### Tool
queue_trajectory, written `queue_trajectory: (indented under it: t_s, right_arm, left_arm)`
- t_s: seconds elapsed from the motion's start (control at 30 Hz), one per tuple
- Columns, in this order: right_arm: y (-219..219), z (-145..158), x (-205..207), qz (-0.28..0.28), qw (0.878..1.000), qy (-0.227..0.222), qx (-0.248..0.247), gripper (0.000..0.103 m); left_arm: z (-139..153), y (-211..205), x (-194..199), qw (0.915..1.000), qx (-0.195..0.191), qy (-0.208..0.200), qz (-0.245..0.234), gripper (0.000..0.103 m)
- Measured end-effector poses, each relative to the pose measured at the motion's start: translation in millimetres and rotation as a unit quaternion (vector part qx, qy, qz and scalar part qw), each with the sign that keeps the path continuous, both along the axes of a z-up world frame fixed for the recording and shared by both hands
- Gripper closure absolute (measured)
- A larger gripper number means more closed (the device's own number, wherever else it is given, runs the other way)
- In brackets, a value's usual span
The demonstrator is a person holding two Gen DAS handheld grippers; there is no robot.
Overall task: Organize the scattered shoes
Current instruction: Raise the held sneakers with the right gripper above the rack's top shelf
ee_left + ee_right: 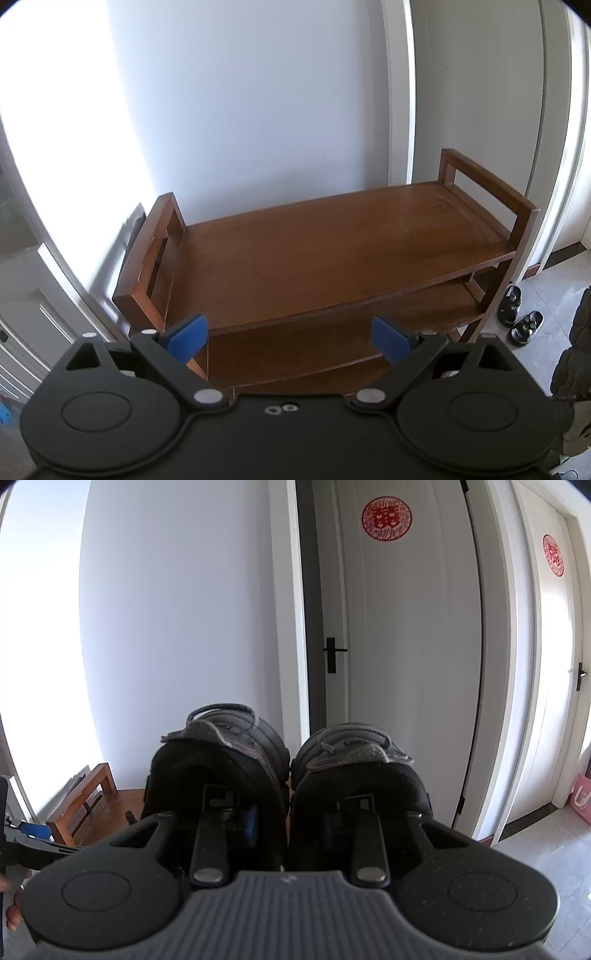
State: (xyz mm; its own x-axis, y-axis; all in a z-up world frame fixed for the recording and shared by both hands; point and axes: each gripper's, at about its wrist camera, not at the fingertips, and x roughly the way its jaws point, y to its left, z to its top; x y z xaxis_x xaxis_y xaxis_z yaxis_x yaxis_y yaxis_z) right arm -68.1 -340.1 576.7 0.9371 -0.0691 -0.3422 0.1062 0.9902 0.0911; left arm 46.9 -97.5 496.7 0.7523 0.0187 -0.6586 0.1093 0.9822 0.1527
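Your right tongs fill the bottom of the right wrist view, closed down on a pair of dark sneakers: one finger is inside each shoe, pinching the two inner collar walls together, heels toward you and toes pointing away at centre frame. The pair hangs off the ground, so your grip carries all of it. Expect them to be light but floppy; padded collars squash, the toes will likely droop, and the loose grey laces on top can snag. Keeping hold at the inner collars looks right, deep enough that neither shoe slips free. Your left tongs at the bottom of the left wrist view are spread wide with nothing between the blue pads. Just beyond them sits the wooden shoe rack: top shelf bare, lower shelves partly hidden. To the right of the rack, on the floor at the right edge of frame, lies a pair of black sandals, not yet put away. Farther back, a white door with a red paper cutout.
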Motion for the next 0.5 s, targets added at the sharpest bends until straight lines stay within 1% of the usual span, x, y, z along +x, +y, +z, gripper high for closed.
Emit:
queue_trajectory:
  t_s: [0.1,0.3,0.43,0.5]
  right_arm:
    - [-1,-3,15,0.006,1.000,0.006,-0.002,0.068]
    - [-21,-14,52,0.029,0.999,0.014,0.000,0.068]
    - [-32,-27,73,0.056,0.998,0.017,0.004,0.068]
    - [-38,-30,88,0.073,0.997,0.020,0.007,0.068]
  left_arm:
    - [-3,0,6,1.0000,-0.002,0.004,0.001,0.007]
    - [-5,-6,26,0.9998,-0.002,0.005,0.019,0.007]
    - [-2,-14,50,0.9990,0.006,0.003,0.043,0.007]
    - [2,-26,69,0.9983,0.010,-0.002,0.057,0.007]
